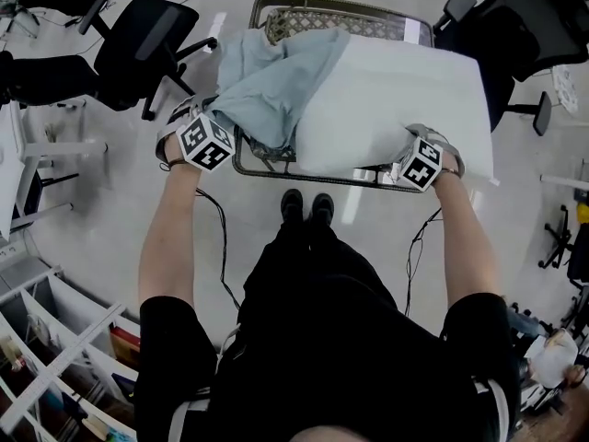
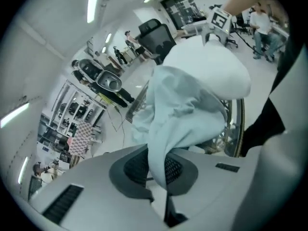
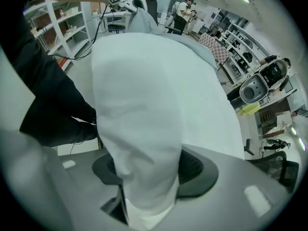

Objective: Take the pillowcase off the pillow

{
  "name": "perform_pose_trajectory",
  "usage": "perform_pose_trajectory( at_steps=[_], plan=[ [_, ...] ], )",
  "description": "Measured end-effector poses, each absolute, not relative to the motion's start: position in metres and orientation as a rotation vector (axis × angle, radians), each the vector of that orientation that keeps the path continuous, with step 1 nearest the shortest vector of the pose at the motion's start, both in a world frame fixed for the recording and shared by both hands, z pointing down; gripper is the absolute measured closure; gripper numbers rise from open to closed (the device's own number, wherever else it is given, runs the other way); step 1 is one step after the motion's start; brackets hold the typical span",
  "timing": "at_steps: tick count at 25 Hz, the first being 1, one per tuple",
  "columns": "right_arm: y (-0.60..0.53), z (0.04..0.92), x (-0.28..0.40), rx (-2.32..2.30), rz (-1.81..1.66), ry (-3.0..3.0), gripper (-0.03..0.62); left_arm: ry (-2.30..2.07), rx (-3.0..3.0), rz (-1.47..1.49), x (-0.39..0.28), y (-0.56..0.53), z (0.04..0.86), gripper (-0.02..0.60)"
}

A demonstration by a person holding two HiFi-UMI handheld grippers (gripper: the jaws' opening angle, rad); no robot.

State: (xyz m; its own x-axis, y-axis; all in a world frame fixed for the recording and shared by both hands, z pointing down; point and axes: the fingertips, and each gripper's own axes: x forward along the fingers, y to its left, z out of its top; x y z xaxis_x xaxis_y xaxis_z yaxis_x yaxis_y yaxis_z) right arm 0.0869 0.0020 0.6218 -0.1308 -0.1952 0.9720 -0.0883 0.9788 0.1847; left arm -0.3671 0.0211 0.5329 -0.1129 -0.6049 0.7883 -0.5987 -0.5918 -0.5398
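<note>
1. Pale blue cloth pillowcase (image 1: 267, 86): soft, matt fabric, creased.
2. White cloth pillow (image 1: 396, 104): smooth, matt.
3. Dark metal-framed bench (image 1: 304, 175): thin rods, slight sheen.
4. Pale floor (image 1: 101, 219): smooth, glossy, reflecting lights.
5. Left gripper (image 2: 156, 172), right gripper (image 3: 149, 177): grey matt plastic; black textured pads (image 2: 132, 170).

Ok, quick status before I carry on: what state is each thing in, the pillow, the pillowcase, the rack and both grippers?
pillowcase: partly off, bunched over the pillow's left end, one fold pinched.
pillow: largely bare, lying across the rack, near right corner gripped.
left gripper: shut on the pillowcase.
right gripper: shut on the pillow.
metal rack: upright, carrying the pillow.
</note>
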Motion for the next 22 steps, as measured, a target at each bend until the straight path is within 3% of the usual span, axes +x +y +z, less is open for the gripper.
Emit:
perform_pose_trajectory(
  at_steps=[14, 22],
  plan=[
    [0.046, 0.648, 0.072, 0.2, -0.099, -1.632, 0.309, 1.844, -2.077, -1.281, -0.395, -0.022, 0.392, 0.574],
    [0.063, 0.655, 0.024, 0.233, -0.122, -1.644, 0.303, 1.838, -2.044, -0.9, -0.365, -0.037, 0.288, 0.574]
  ],
)
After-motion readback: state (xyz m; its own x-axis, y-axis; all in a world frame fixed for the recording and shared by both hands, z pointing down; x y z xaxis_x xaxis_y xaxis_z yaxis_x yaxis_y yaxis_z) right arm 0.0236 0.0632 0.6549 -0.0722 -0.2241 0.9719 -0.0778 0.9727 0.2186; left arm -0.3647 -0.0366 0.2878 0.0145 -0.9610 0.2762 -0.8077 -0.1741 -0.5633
